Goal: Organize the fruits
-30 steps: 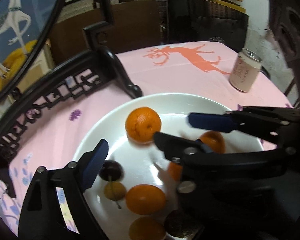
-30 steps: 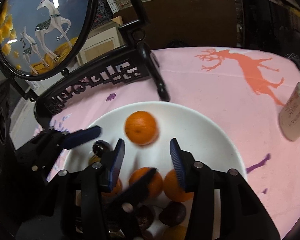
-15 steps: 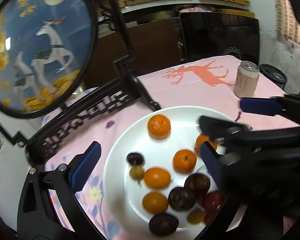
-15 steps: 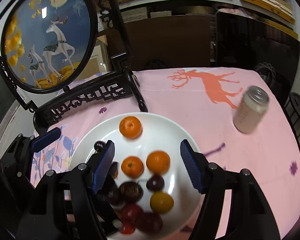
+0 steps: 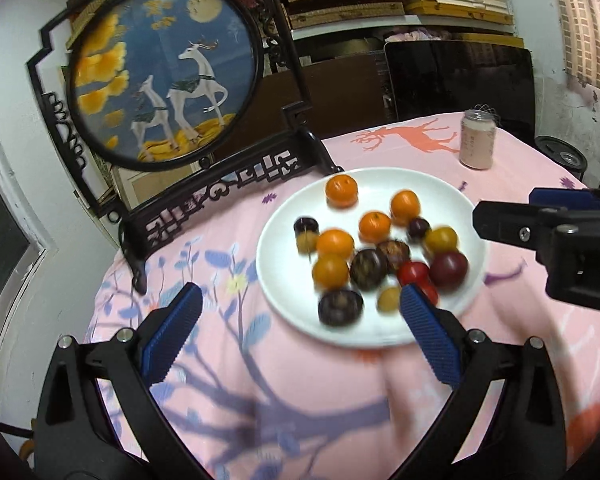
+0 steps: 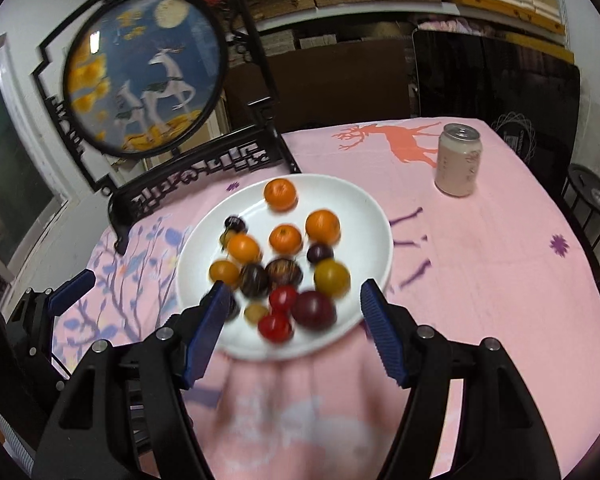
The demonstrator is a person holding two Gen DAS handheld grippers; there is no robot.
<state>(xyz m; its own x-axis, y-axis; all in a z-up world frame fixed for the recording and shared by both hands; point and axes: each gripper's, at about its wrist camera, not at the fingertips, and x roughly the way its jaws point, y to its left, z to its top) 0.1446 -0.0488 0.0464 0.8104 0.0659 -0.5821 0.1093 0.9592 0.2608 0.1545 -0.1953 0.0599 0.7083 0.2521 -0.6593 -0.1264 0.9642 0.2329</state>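
Note:
A white plate (image 5: 452, 208) (image 6: 364, 208) on the pink tablecloth holds several fruits: oranges such as the far one (image 5: 341, 189) (image 6: 280, 194), dark plums (image 5: 368, 269) (image 6: 314, 309), red tomatoes (image 5: 414, 273) (image 6: 275, 327) and small yellow fruits (image 5: 441, 240) (image 6: 332, 276). My left gripper (image 5: 296, 328) is open and empty, above the near left edge of the plate. My right gripper (image 6: 292, 328) is open and empty, above the plate's near edge; it also shows at the right of the left wrist view (image 5: 548, 216).
A black carved stand with a round deer painting (image 5: 164, 76) (image 6: 144, 68) stands behind the plate on the left. A drink can (image 5: 478, 144) (image 6: 458, 160) stands at the back right. The tablecloth drops off at the near edge. Shelves and a dark chair lie behind.
Both grippers have pulled back and up from the plate, so the whole plate and all the fruits have come into view. Both stay open and empty.

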